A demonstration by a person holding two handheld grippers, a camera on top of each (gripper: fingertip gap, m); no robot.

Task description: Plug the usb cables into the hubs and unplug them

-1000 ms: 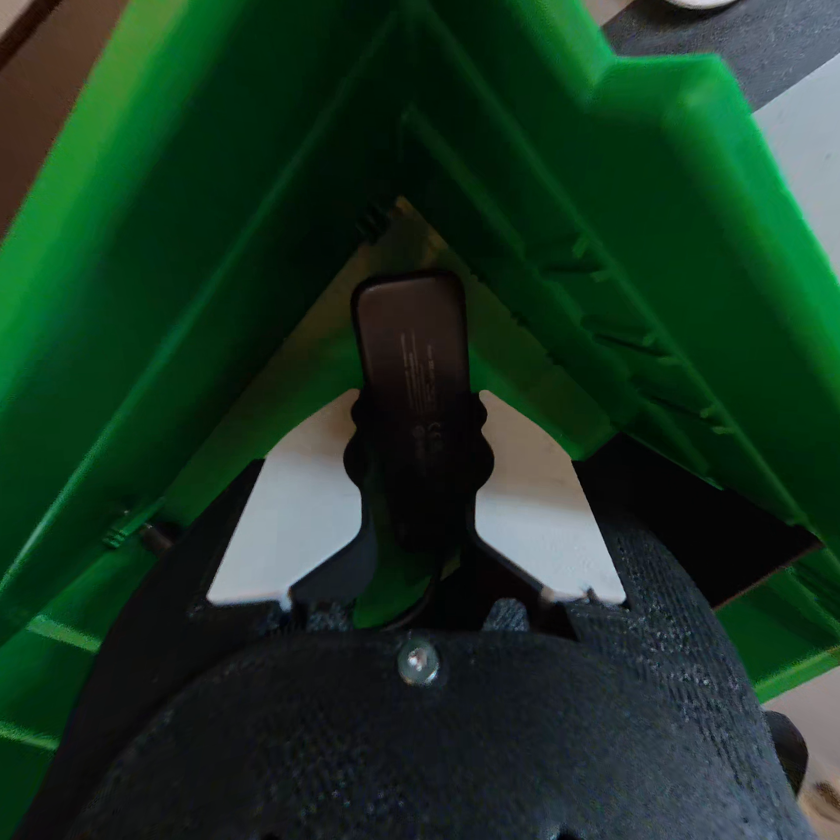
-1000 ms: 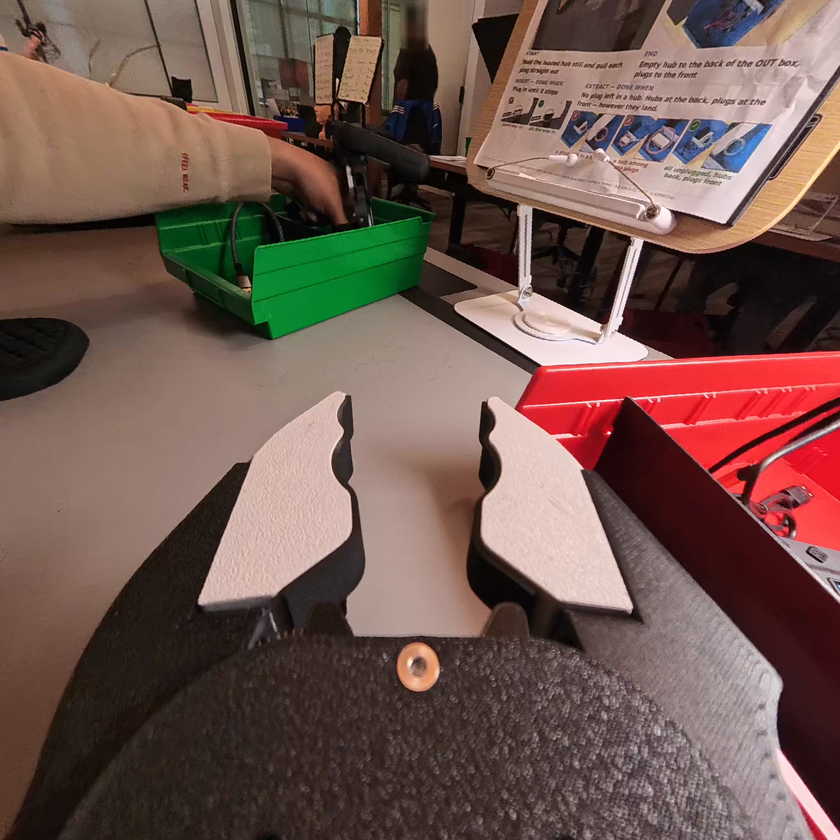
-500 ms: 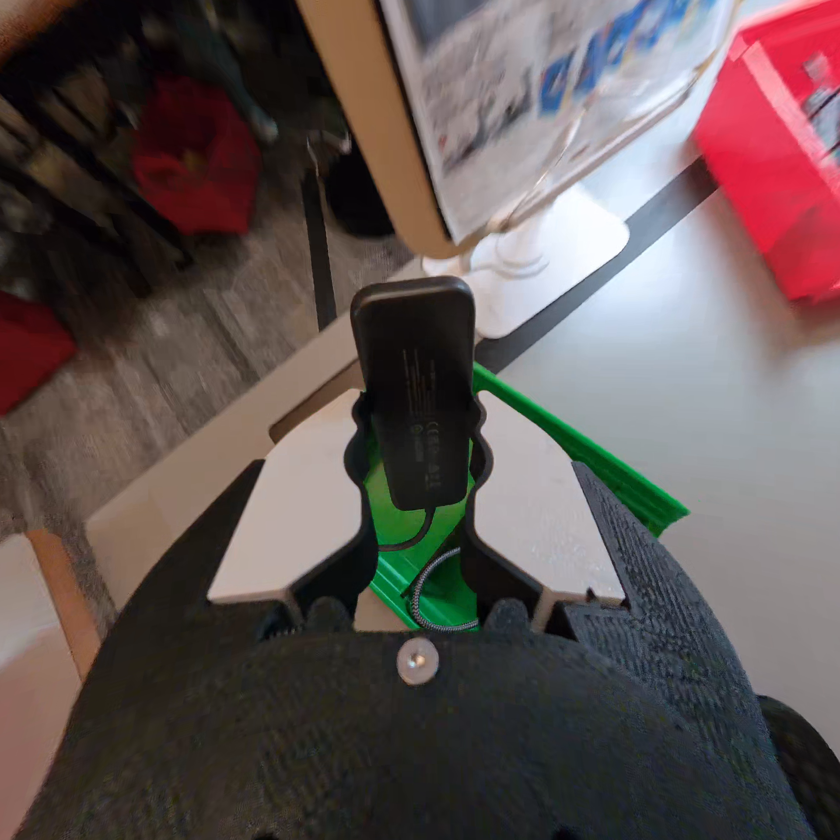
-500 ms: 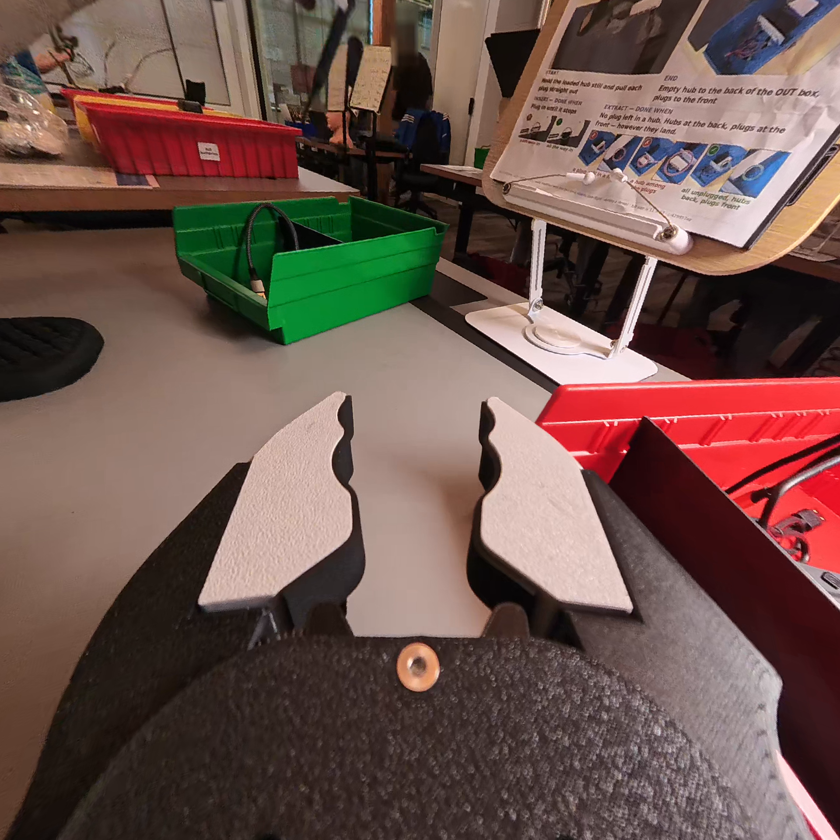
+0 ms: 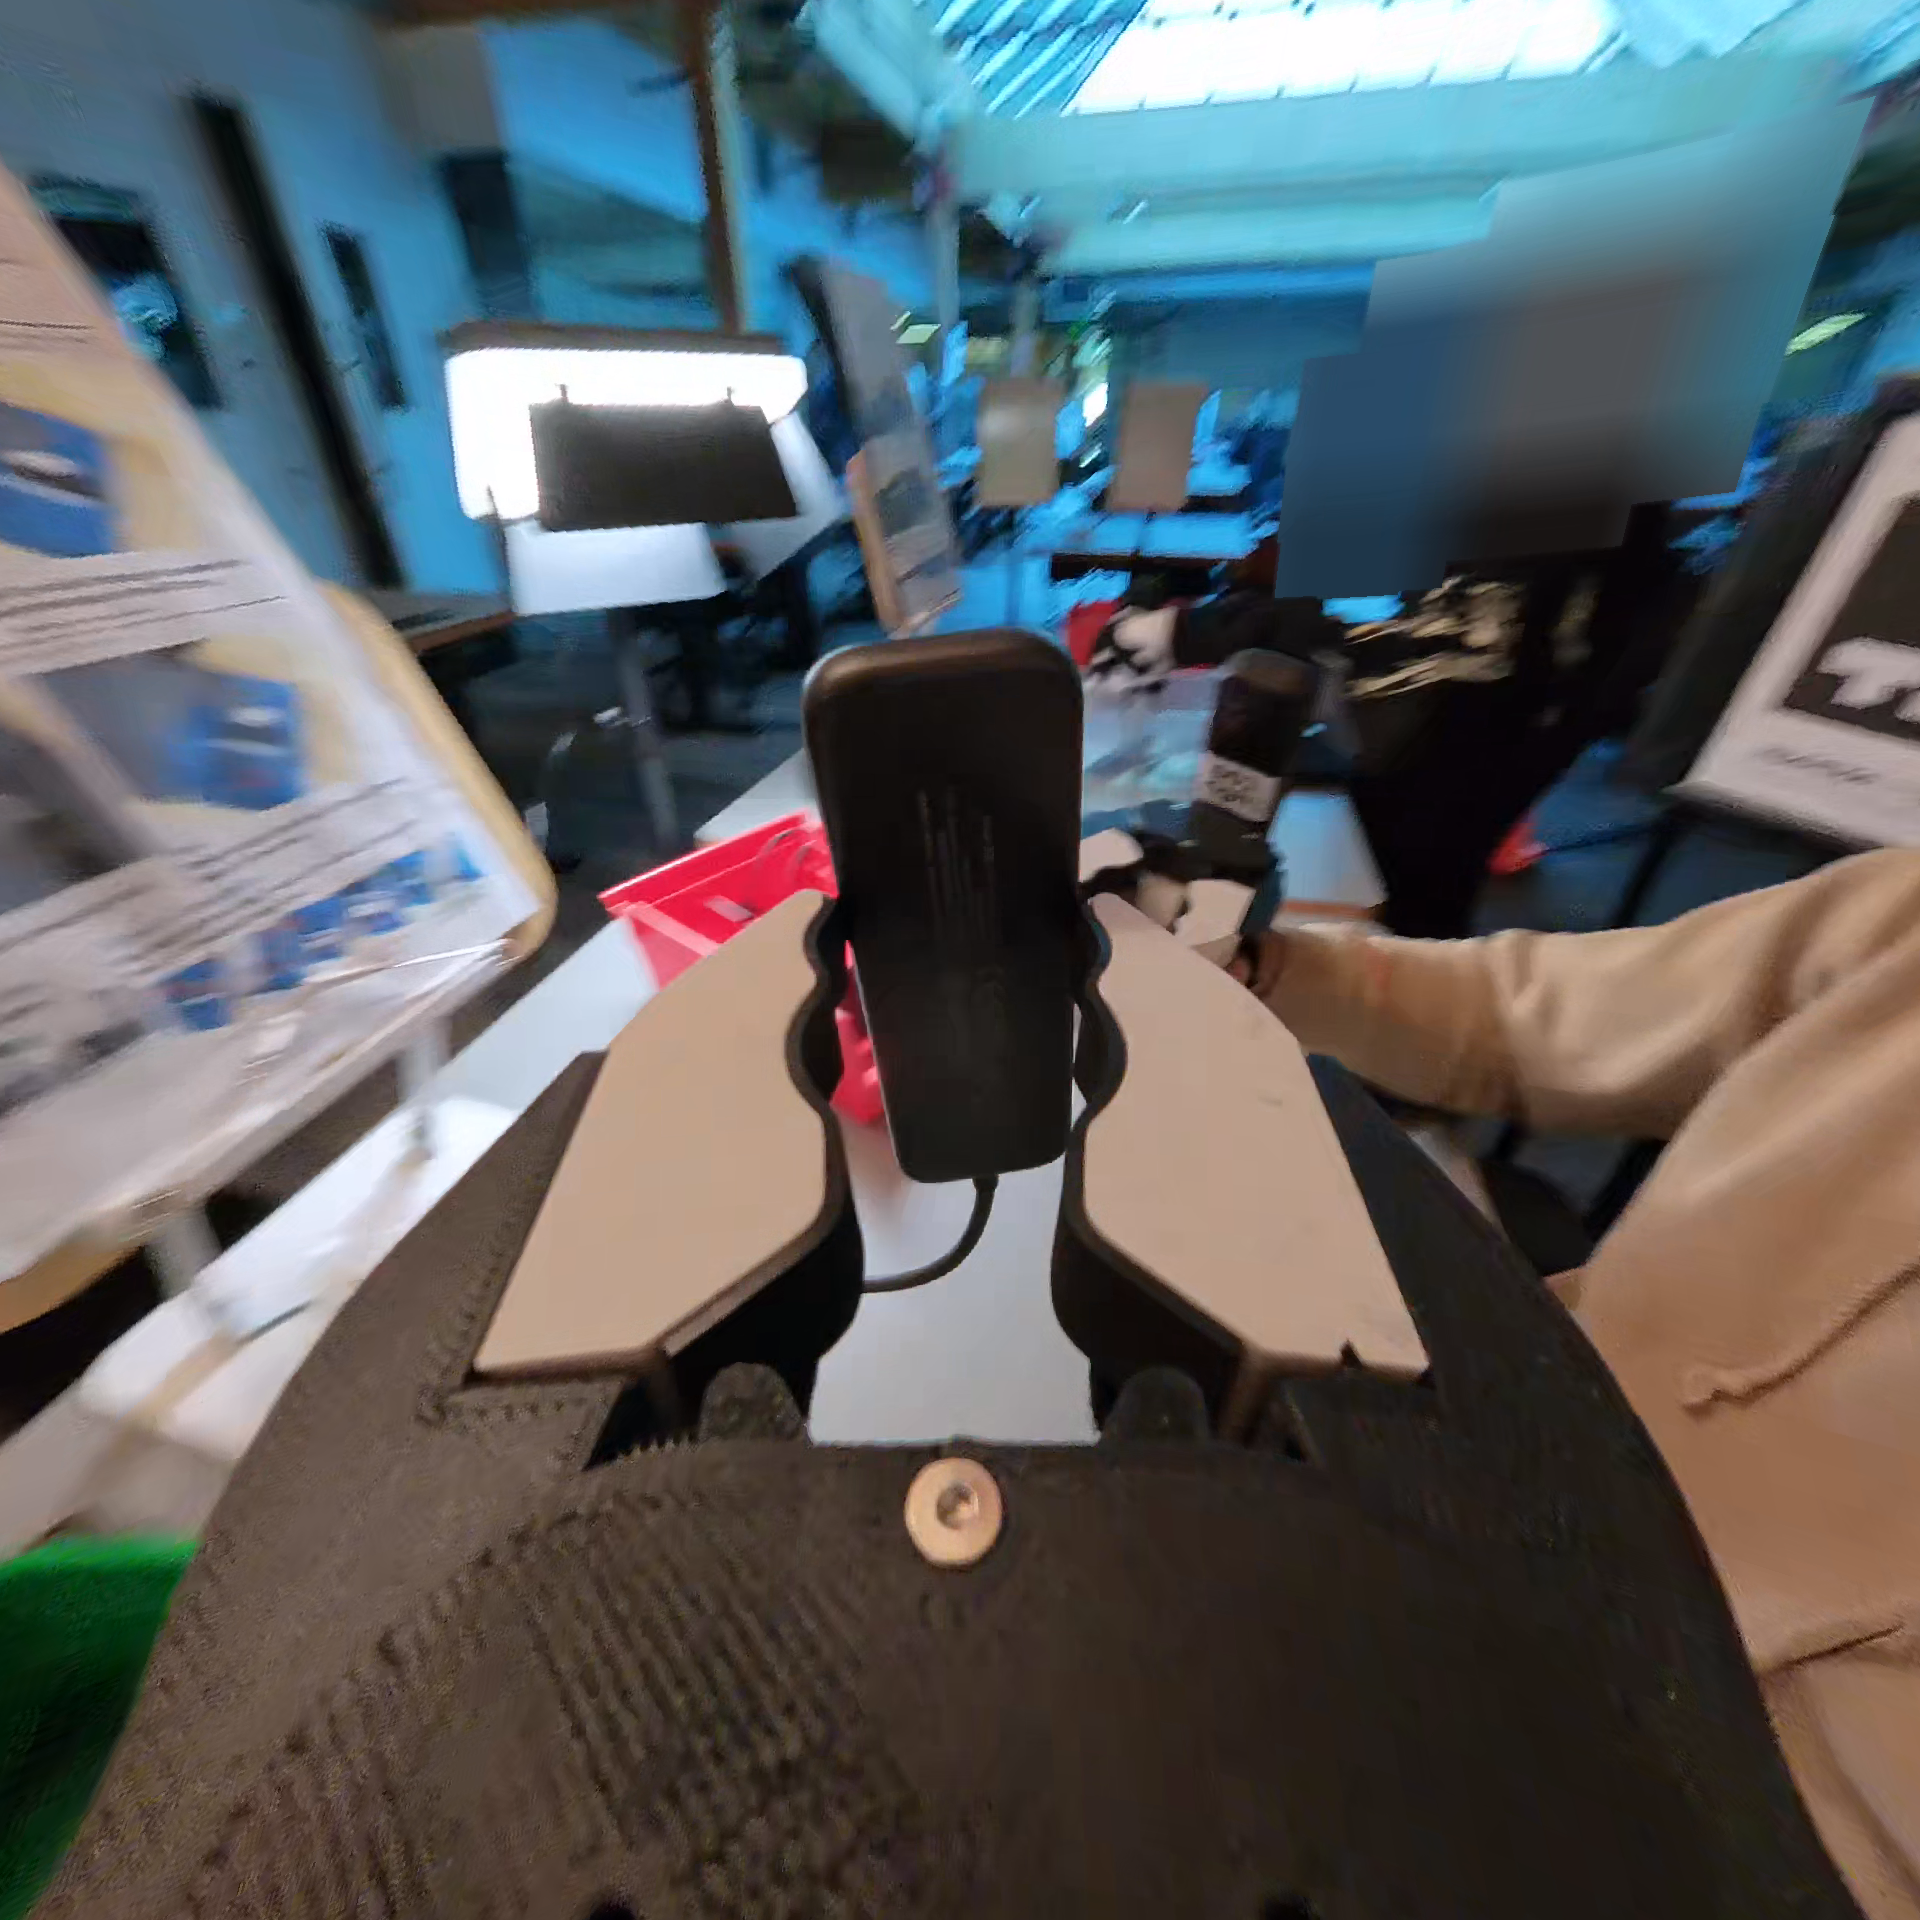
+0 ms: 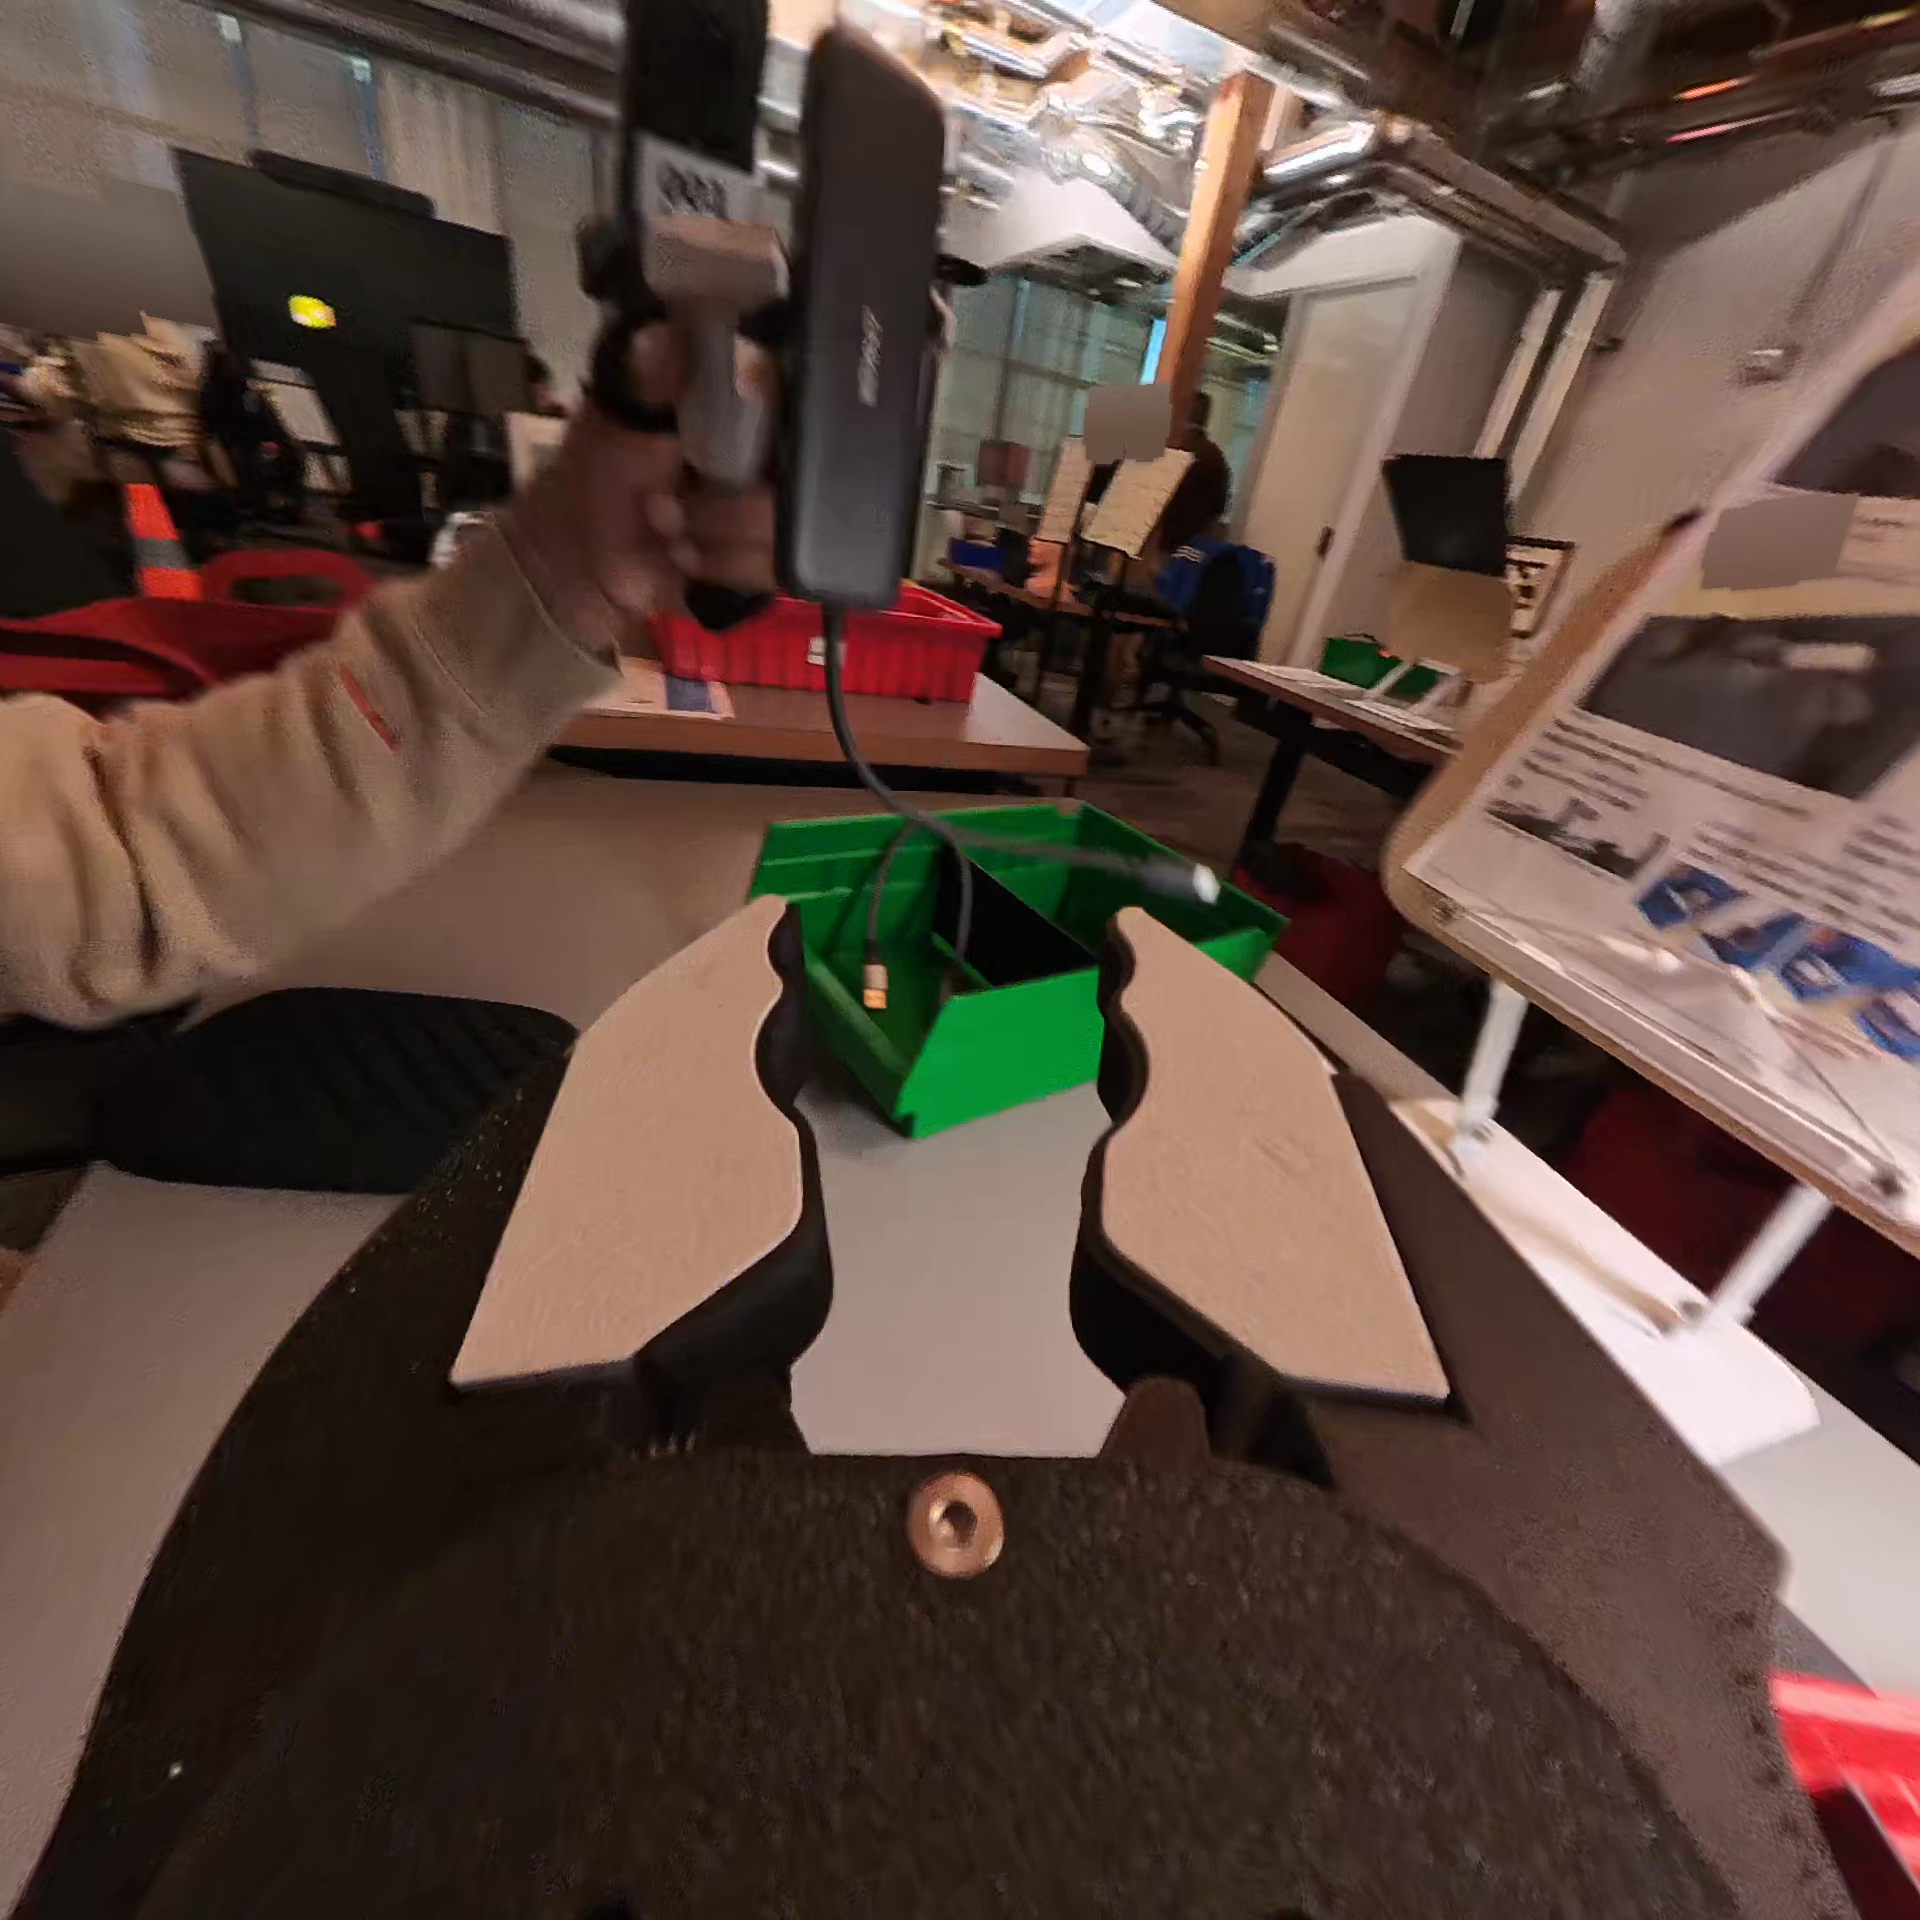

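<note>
Slim black hub (image 5: 943,904), upright, short cable dangling, clamped in left claw (image 5: 948,997)

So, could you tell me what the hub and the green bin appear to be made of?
The hub, clamped in the left gripper, looks like matte dark plastic or coated metal: smooth, rounded, faint sheen. The green bin looks like moulded glossy plastic, with uniform colour and stepped walls.
</note>
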